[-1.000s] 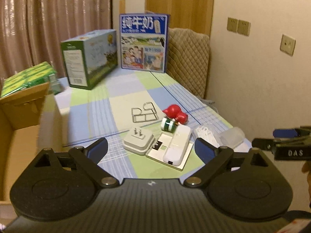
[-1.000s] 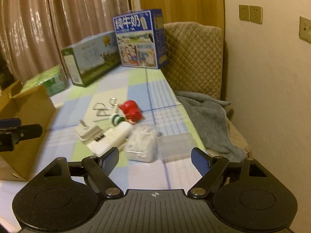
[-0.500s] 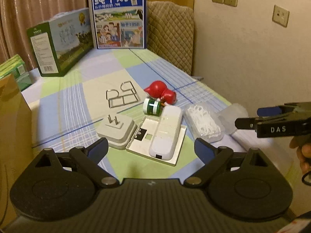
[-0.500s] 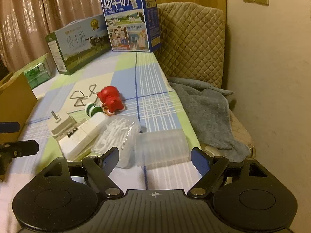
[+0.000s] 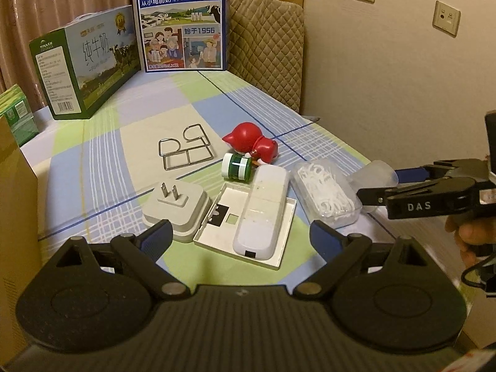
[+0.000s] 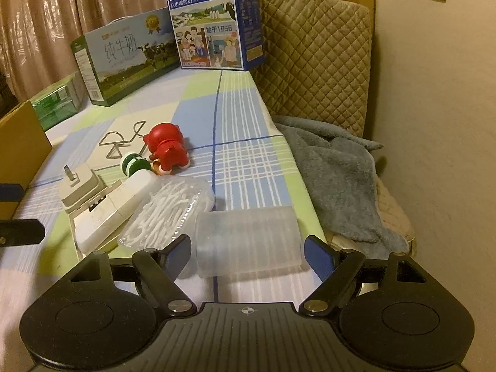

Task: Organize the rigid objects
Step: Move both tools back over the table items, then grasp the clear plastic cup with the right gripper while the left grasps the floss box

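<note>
The rigid things lie in one loose cluster near the right edge of the worktop (image 5: 93,142): a plug adapter (image 5: 175,209) at the near left, touching a flat white tray (image 5: 217,235) that carries a long white case (image 5: 263,214); a clear box of white picks (image 5: 325,197) just right of that, and a frosted tub (image 6: 248,241) at the far right by the edge. Beyond them sit a green-and-white roll (image 5: 237,170), a red toy (image 5: 251,145) touching it, and a wire frame (image 5: 186,148). Nothing looks sorted yet; judging by the open cardboard box (image 6: 18,142) at the left, every piece still waits to be moved, so the task seems barely begun. The left gripper (image 5: 241,238) hovers over the adapter and tray with its fingers apart and nothing between them. The right gripper (image 6: 245,255) has its fingers spread wide on either side of the tub, which lies between them unpressed. The right view alone shows a grey towel (image 6: 334,179) heaped off the worktop's right edge and the tub in full; the left view alone shows the tray's inside, the adapter's prongs and the hand (image 5: 474,232) behind the right gripper.
</note>
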Motion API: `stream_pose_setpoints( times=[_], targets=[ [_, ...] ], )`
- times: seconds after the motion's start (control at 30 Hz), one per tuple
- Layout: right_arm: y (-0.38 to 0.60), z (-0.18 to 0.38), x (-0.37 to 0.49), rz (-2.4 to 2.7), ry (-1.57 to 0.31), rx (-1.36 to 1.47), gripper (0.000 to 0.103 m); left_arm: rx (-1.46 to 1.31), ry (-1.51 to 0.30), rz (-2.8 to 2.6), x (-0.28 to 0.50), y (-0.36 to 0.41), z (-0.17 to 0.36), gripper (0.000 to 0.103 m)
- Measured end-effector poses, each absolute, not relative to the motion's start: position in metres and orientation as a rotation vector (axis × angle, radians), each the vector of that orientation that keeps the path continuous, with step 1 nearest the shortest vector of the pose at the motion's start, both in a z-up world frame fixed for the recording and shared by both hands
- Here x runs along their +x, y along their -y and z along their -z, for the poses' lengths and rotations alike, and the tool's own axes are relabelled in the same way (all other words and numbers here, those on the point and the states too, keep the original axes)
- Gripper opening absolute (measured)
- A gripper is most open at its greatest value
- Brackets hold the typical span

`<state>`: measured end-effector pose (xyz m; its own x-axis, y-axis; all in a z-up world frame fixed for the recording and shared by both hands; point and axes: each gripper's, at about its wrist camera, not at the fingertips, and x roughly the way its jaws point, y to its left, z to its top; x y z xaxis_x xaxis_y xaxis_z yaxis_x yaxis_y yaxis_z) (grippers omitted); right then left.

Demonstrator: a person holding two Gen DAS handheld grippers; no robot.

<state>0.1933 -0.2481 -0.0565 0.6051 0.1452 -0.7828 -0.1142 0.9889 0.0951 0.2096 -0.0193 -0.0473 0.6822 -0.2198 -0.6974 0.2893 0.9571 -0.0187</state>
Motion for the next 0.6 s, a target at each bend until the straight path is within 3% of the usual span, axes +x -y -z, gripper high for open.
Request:
stream_pose_setpoints(
  times=[0.1,0.6],
  targets=[
    [0.246,0.06,0.196,-0.155,-0.926,0.04,0.07,0.095,-0.777,0.286,0.21,0.019,0.049,0.093],
    [0.218,0.06,0.186,-0.368,-0.948,0.078,0.069,0.104,-0.804,0.301,0.211,0.017,0.056,0.087]
  ],
)
